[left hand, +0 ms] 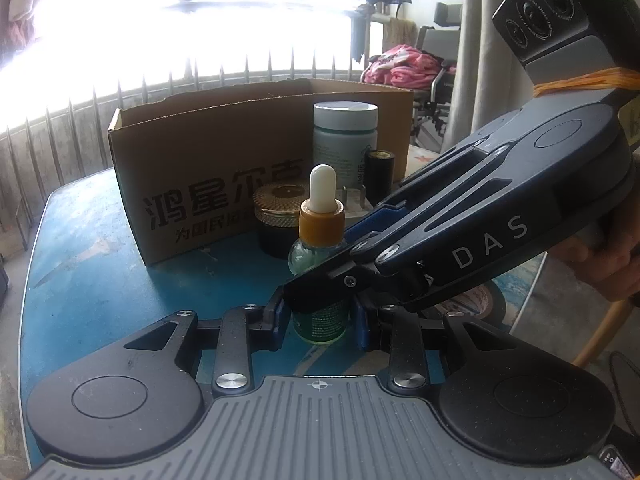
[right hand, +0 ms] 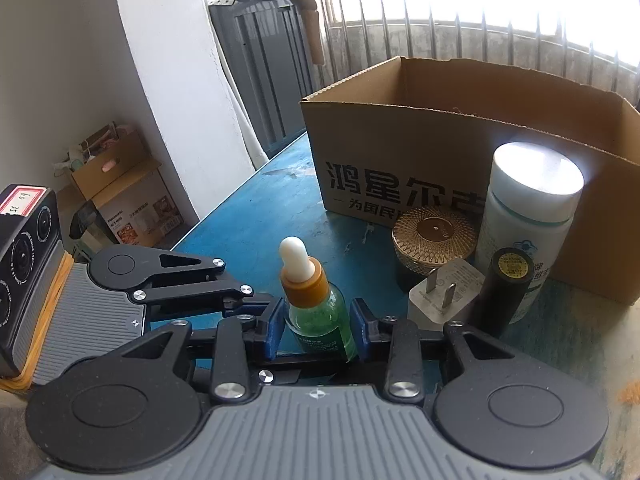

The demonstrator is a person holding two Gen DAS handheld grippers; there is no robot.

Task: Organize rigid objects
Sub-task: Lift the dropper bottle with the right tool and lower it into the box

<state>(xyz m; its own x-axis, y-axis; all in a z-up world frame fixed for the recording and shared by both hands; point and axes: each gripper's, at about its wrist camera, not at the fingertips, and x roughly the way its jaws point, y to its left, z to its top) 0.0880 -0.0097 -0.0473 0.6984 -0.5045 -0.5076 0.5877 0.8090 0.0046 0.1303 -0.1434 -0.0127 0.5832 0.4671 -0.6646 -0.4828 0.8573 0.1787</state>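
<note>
a green glass dropper bottle with a white rubber bulb and an amber collar stands upright on the blue table, and both grippers are on it. the left gripper has its blue pads closed against the bottle's lower body, one on each side. the right gripper comes in from the right and straddles the bottle higher up; its right pad touches the glass, while a thin gap shows at the left pad, so i cannot tell whether it truly grips. the right gripper's housing reads "das" in pale letters in the left wrist view. the bottle's green label carries small print, too fine to read.

behind the bottle sits an open cardboard box printed with large dark chinese characters, "鸿星尔克" partly covered, with a smaller line beneath. in front of the box stand a dark jar with a gold lattice lid, a white plug adapter with its two prongs up, a tall white bottle with a pale label, and a black cylinder with a gold sticker on top. a carton on the floor to the left shows "panasonic".
</note>
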